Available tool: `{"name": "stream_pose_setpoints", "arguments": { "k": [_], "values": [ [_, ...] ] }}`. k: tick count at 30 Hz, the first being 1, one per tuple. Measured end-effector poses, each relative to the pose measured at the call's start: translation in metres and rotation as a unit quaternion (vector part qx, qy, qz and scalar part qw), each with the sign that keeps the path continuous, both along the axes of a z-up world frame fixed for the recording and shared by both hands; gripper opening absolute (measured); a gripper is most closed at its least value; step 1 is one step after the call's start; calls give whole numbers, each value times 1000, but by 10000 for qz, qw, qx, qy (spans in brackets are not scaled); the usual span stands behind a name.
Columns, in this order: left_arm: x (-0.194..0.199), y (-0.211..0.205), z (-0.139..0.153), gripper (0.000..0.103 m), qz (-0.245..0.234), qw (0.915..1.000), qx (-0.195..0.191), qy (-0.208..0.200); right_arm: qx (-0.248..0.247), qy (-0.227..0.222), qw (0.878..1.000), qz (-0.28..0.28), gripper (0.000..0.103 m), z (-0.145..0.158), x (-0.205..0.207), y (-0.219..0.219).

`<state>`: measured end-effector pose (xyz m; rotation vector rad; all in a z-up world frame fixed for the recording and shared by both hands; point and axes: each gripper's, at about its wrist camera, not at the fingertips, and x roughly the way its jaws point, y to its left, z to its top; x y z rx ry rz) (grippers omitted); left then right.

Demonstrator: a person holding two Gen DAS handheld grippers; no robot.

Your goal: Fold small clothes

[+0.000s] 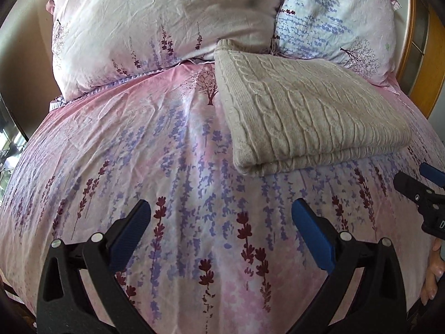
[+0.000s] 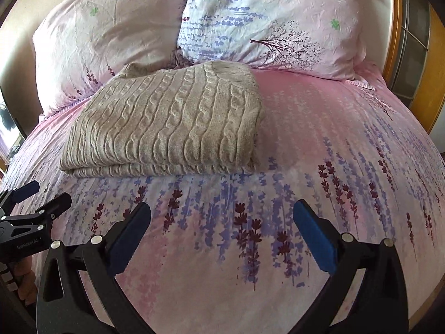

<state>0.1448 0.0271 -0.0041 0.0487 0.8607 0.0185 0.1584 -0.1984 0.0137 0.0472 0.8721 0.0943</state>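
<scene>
A beige cable-knit sweater (image 1: 306, 108) lies folded in a flat rectangle on the pink floral bedspread (image 1: 167, 167), just in front of the pillows; it also shows in the right wrist view (image 2: 164, 125). My left gripper (image 1: 221, 208) is open and empty, hovering over the bedspread in front and to the left of the sweater. My right gripper (image 2: 222, 208) is open and empty, hovering in front and to the right of the sweater. Each gripper appears at the edge of the other's view, the right one (image 1: 417, 181) and the left one (image 2: 41, 197).
Two floral pillows (image 1: 155, 27) (image 1: 339, 19) lean at the head of the bed behind the sweater. A wooden headboard or frame (image 2: 422, 83) runs along the right. The bedspread (image 2: 306, 167) stretches around the sweater.
</scene>
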Motion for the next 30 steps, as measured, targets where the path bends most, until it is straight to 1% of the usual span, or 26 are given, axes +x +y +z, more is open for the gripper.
{"name": "stream_pose_setpoints", "arguments": {
  "k": [5,9,11,13,30],
  "values": [
    [3,-4,-4,101,-78,9998,106,129,-238,184,9995,131,102,-5,2,9],
    [6,0,-5,101,-39,9997,-66,224,-428,461,9980,83,102,-13,7,13],
    [7,2,-6,101,-20,9996,-149,249,-395,486,9980,80,102,-14,7,13],
    [6,2,-6,101,-19,9996,-141,243,-284,535,9982,39,102,-15,9,10],
    [6,2,-7,101,-66,9996,-159,237,-303,535,9981,42,102,-15,9,10]
  ]
}}
